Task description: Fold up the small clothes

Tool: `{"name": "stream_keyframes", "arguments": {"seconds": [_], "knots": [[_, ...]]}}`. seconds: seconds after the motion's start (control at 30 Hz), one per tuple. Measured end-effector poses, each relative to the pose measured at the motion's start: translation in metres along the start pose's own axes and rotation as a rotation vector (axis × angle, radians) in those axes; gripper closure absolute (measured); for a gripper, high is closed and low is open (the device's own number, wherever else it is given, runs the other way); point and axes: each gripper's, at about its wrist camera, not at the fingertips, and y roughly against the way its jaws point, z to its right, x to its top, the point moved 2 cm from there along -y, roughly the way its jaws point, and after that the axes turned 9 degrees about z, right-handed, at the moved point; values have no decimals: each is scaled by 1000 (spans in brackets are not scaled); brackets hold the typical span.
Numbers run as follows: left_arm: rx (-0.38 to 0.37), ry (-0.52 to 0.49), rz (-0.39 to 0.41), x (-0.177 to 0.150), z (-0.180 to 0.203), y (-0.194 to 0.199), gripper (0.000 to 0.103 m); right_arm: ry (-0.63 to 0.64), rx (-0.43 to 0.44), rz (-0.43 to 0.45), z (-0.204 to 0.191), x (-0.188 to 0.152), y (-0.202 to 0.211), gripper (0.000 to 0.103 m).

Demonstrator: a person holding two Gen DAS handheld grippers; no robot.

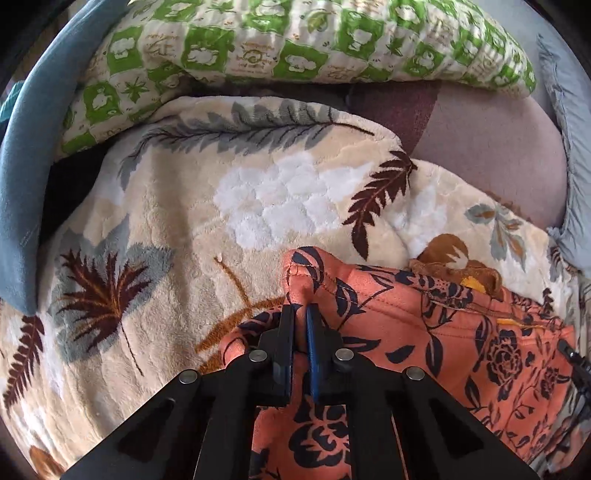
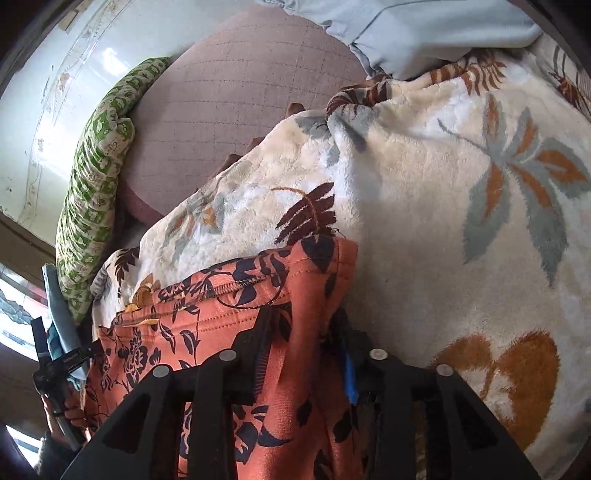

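Pinching the soft, light orange floral garment point(image 1: 406, 325) by its hem corners, left gripper point(image 1: 300, 308) clamped, right gripper point(image 2: 301, 321) jaws astride a fold, grip uncertain

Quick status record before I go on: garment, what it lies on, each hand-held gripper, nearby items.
garment: orange floral garment, partly bunched
surface: cream leaf-print fleece blanket
left hand-held gripper: shut on a pinched fold of the garment
right hand-held gripper: jaws part open, garment edge between them, grip unclear
nearby: green patterned pillow; pale blue cloth
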Motion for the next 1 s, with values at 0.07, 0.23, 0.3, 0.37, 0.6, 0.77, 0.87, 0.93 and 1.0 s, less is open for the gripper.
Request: {"name": "stream_keyframes", "arguments": {"seconds": [0.07, 0.23, 0.3, 0.37, 0.6, 0.77, 0.87, 0.93, 1.0], "knots": [[-19, 38, 86, 2, -10, 18, 98, 14, 80, 61, -11, 7, 16, 96], [132, 106, 50, -1, -40, 4, 97, -7, 136, 175, -17, 21, 32, 96], [139, 113, 43, -4, -41, 2, 96, -12, 17, 70, -3, 14, 4, 91], [109, 149, 78, -2, -42, 16, 95, -16, -74, -7, 8, 3, -11, 78], [-83, 144, 184, -24, -42, 98, 68, 35, 59, 167, -18, -1, 66, 68], [-28, 23, 112, -96, -36, 88, 55, 92, 120, 89, -30, -42, 75, 64], [52, -12, 9, -122, -40, 54, 54, 87, 22, -36, -13, -68, 45, 65], [65, -13, 41, -123, -40, 66, 54, 96, 25, -6, -13, -70, 48, 66], [28, 39, 26, -124, -44, 82, 57, 109, -10, -13, -23, -68, 59, 65]]}}
